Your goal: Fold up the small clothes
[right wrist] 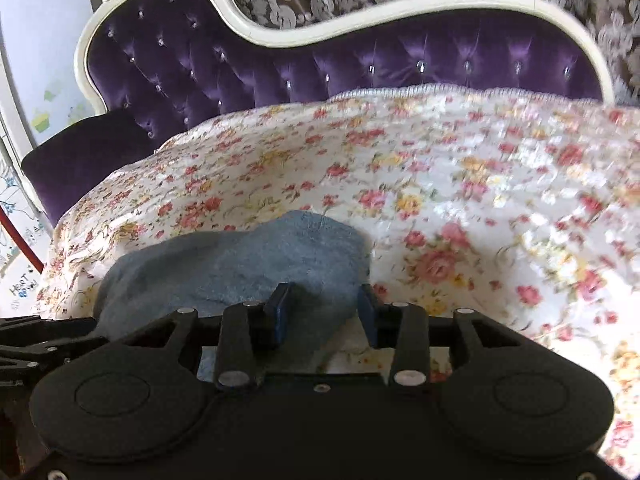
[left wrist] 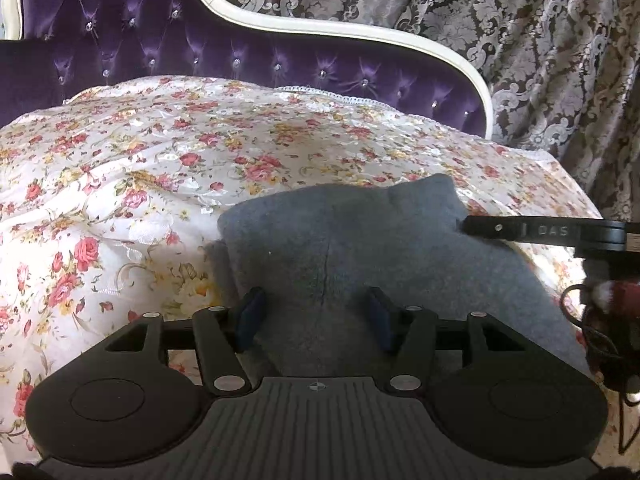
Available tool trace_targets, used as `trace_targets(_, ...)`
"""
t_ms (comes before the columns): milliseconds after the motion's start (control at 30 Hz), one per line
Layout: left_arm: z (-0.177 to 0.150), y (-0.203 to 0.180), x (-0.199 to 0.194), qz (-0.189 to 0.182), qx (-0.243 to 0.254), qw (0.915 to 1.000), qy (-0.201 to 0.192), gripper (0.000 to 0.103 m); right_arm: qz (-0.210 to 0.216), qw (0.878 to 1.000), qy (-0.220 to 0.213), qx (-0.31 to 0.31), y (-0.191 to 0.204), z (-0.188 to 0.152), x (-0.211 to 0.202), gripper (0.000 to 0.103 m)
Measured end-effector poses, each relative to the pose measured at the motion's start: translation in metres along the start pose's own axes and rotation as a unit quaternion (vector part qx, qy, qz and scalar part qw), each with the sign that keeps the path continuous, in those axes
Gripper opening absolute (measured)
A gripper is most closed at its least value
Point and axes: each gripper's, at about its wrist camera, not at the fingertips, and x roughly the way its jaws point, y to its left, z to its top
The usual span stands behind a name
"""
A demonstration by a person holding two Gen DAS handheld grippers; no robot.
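A small grey-blue fleece garment point(left wrist: 360, 236) lies folded on the floral cover point(left wrist: 120, 184). My left gripper point(left wrist: 318, 314) is open, its blue pads wide apart just over the garment's near edge. In the right wrist view the garment point(right wrist: 248, 264) lies to the left and ahead. My right gripper point(right wrist: 324, 314) is open over the garment's right corner, with cloth between the pads. The right gripper's finger point(left wrist: 540, 232) also shows in the left wrist view, touching the garment's right edge. The garment's near part is hidden by the grippers.
The floral cover point(right wrist: 460, 184) lies over a purple tufted chaise with a white frame point(right wrist: 280, 64). Patterned curtains point(left wrist: 540, 40) hang behind. A dark purple cushion point(right wrist: 80, 160) sits at the far left. The left gripper's body point(right wrist: 36, 340) shows at the left edge.
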Motion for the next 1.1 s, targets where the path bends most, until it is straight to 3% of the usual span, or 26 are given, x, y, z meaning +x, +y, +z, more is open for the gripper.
trace_targets(67,0.002,-0.001,-0.004,-0.001,0.000,1.0000,-0.002,0.070,-0.005,1.000,-0.014,-0.008,0.004,0.002,-0.011,0.051)
trace_targets(267,0.002,-0.010,-0.023,0.021,0.016,0.9996,-0.002,0.089,-0.019,0.997,-0.063,-0.029,0.026,0.002,-0.050,0.073)
trace_targets(300,0.001,-0.012,-0.027,0.030,0.021,0.9993,-0.005,0.100,-0.022,0.997,-0.069,-0.030,0.031,0.001,-0.055,0.080)
trace_targets(333,0.000,-0.013,-0.032,0.036,0.023,0.9991,-0.009,0.103,-0.024,0.997,-0.074,-0.031,0.035,-0.001,-0.062,0.084)
trace_targets(500,-0.001,-0.020,-0.057,0.047,0.014,0.9982,-0.035,0.103,-0.022,0.996,-0.084,-0.026,0.055,-0.015,-0.088,0.102)
trace_targets(667,-0.004,-0.026,-0.078,0.045,0.009,0.9976,-0.051,0.103,-0.033,0.995,-0.094,-0.015,0.072,-0.030,-0.111,0.102)
trace_targets(867,-0.019,-0.031,-0.098,0.020,-0.005,0.9985,-0.050,0.103,-0.083,0.993,-0.088,-0.008,0.087,-0.045,-0.130,0.102)
trace_targets(967,-0.025,-0.040,-0.109,0.043,0.000,0.9980,-0.046,0.103,-0.113,0.990,-0.082,-0.005,0.092,-0.053,-0.139,0.102)
trace_targets(1100,-0.028,-0.054,-0.118,0.086,0.013,0.9959,-0.024,0.102,-0.115,0.990,-0.078,0.023,0.092,-0.063,-0.155,0.102)
